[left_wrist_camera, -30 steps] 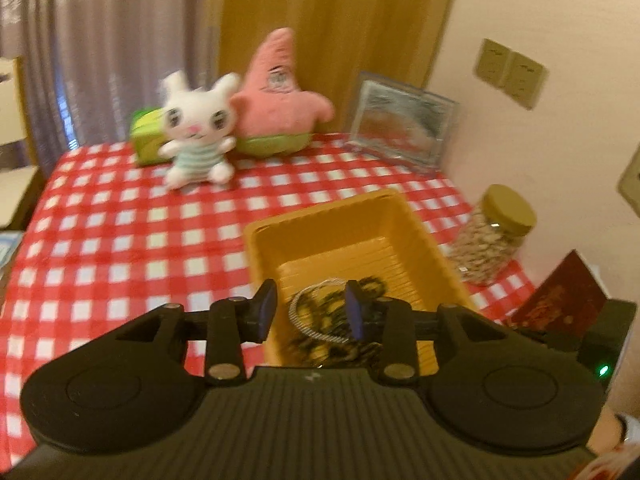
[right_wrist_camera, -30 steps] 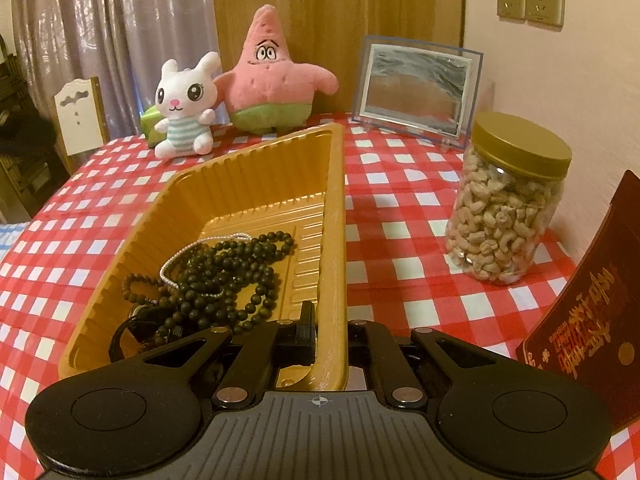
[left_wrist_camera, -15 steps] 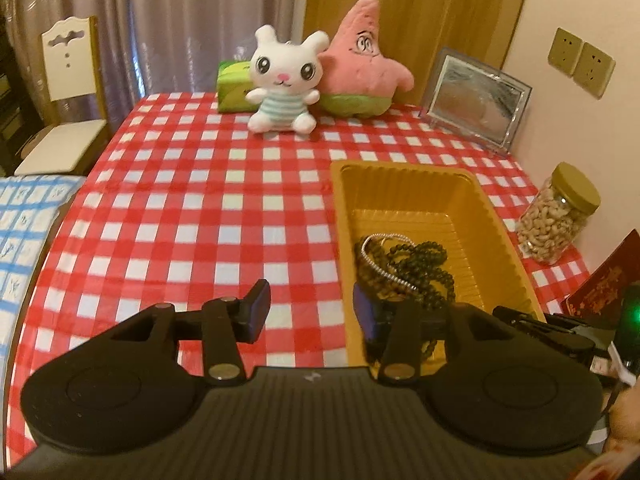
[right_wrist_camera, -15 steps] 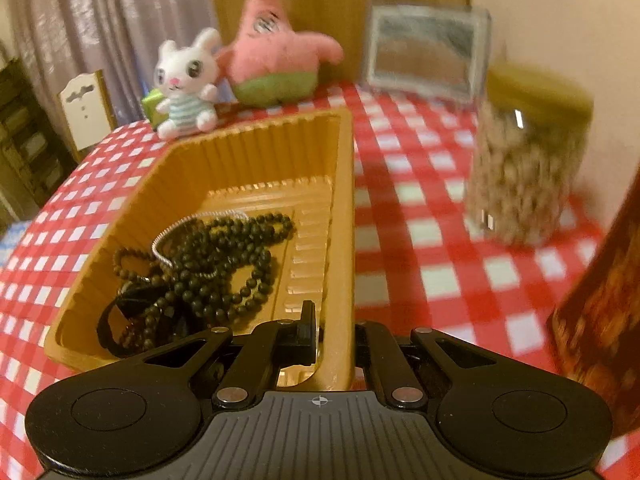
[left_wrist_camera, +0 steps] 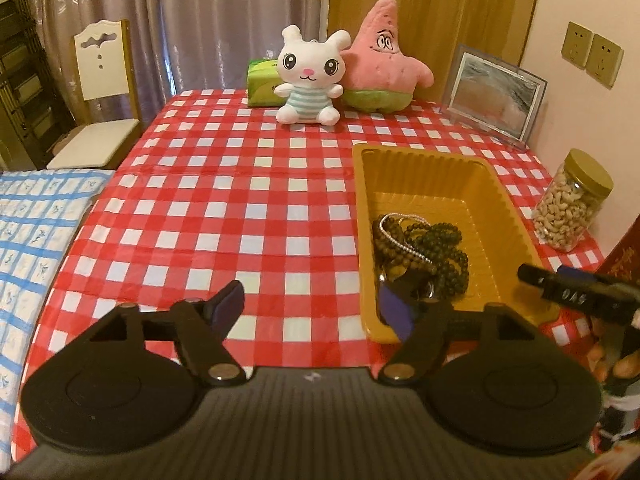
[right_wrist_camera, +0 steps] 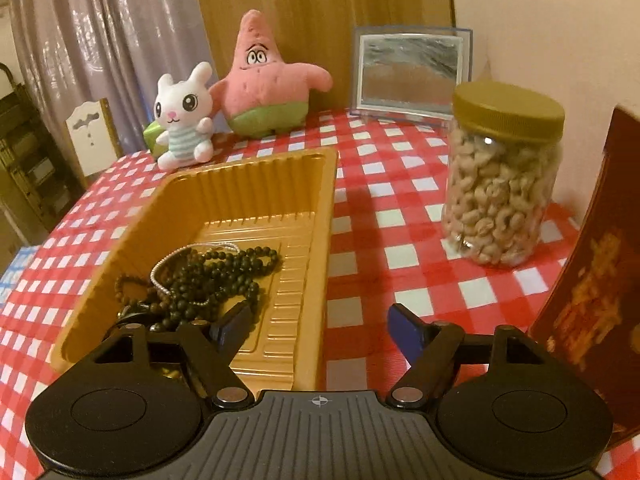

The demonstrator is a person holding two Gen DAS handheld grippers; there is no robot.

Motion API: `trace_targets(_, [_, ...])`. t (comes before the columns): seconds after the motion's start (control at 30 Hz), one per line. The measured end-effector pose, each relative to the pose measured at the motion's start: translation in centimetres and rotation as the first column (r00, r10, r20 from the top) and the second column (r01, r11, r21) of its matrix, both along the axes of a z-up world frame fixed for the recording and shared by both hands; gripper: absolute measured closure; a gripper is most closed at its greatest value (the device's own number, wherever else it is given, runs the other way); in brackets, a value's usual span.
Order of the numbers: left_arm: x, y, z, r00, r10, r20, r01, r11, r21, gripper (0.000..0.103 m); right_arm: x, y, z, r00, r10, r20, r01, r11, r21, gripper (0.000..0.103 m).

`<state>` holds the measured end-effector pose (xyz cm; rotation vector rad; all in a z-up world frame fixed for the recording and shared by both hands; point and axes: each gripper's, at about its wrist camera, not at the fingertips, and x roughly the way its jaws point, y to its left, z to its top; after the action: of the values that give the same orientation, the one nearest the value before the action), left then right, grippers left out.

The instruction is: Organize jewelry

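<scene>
Jewelry, dark bead strands and a silvery chain, is lying heaped in the yellow tray on the bench. Left claw and right claw have just been opening, both gaping wide, gripping nothing, angling downward at the tray's near end.

A table under a red-and-white checked cloth stands against a pale pink wall bearing two brass-coloured sockets. Behind its far edge hang grey sheer curtains and a tan drape (warm, dim light). A white chair stands off the far left corner.
</scene>
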<state>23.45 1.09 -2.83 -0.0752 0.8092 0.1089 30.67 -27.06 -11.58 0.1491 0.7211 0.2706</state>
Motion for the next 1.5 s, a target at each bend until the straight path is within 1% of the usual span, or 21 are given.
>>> trace_targets(0.03, [-0.4,-0.1,0.1,1.000,-0.002,0.009,0.002,1.000,0.002,0.024,-0.4,0.0,0.5,1.000,0.008,0.006,-0.008,1.000,0.004,0.028])
trace_targets(0.07, [-0.8,-0.2,0.2,1.000,-0.002,0.019,0.002,1.000,0.005,0.019,-0.9,0.0,0.9,1.000,0.012,0.010,-0.012,1.000,0.001,0.028])
trace_targets(0.1, [-1.2,-0.4,0.4,1.000,-0.008,0.030,0.008,1.000,0.007,0.018,-1.4,0.1,1.4,1.000,0.014,0.013,-0.014,1.000,-0.004,0.028])
trace_targets(0.2, [-2.1,-0.7,0.9,0.998,-0.027,0.055,0.026,1.000,0.011,0.017,-3.2,0.4,2.8,0.999,0.031,0.028,-0.031,0.999,-0.006,0.028])
trace_targets(0.27, [-2.8,-0.9,1.4,0.997,-0.033,0.071,0.031,0.999,0.028,0.016,-4.5,0.8,3.6,0.999,0.039,0.029,-0.039,0.999,0.003,0.028])
trace_targets(0.37, [-4.2,-0.9,1.9,0.995,-0.055,0.088,0.051,0.998,0.049,0.016,-6.6,1.5,4.5,0.999,0.033,0.006,-0.033,0.999,0.011,0.028])
trace_targets(0.5, [-6.5,0.1,2.4,0.994,-0.090,0.063,0.088,0.996,0.032,0.016,-10.1,2.8,5.7,0.999,0.021,-0.031,-0.019,0.999,0.043,0.028])
trace_targets(0.57, [-8.0,0.9,2.5,0.993,-0.104,0.058,0.103,0.995,0.018,0.017,-11.8,3.8,6.1,0.999,0.020,-0.047,-0.018,0.999,0.043,0.028])
trace_targets(0.63, [-9.5,1.6,2.6,0.992,-0.114,0.045,0.113,0.993,0.020,0.017,-14.0,5.1,6.6,0.999,0.009,-0.053,-0.007,0.999,0.033,0.028])
trace_targets(0.83, [-14.7,3.9,2.9,0.986,-0.160,0.053,0.159,0.987,0.024,0.017,-20.1,8.4,7.5,0.997,-0.023,-0.067,0.025,0.999,0.026,0.028])
trace_targets(0.93, [-16.8,4.7,2.8,0.982,-0.186,0.043,0.185,0.982,0.020,0.017,-23.0,9.9,7.9,0.997,-0.023,-0.071,0.025,0.999,0.031,0.028])
trace_targets(1.03, [-18.8,5.5,2.7,0.978,-0.205,0.029,0.205,0.979,0.014,0.017,-25.1,11.3,8.1,0.996,-0.024,-0.084,0.026,0.999,0.024,0.028])
trace_targets(1.17, [-21.0,6.2,2.7,0.974,-0.225,0.020,0.225,0.974,0.002,0.017,-27.0,12.6,8.7,0.996,-0.018,-0.089,0.020,1.000,0.021,0.028])
trace_targets(1.27, [-22.0,6.6,2.6,0.974,-0.227,0.015,0.227,0.974,-0.007,0.017,-28.0,13.3,9.1,0.996,-0.008,-0.092,0.009,1.000,0.013,0.028])
trace_targets(1.5, [-22.7,6.9,2.6,0.977,-0.215,0.001,0.215,0.976,-0.020,0.017,-29.0,13.9,9.2,0.995,0.021,-0.098,-0.021,1.000,-0.006,0.028])
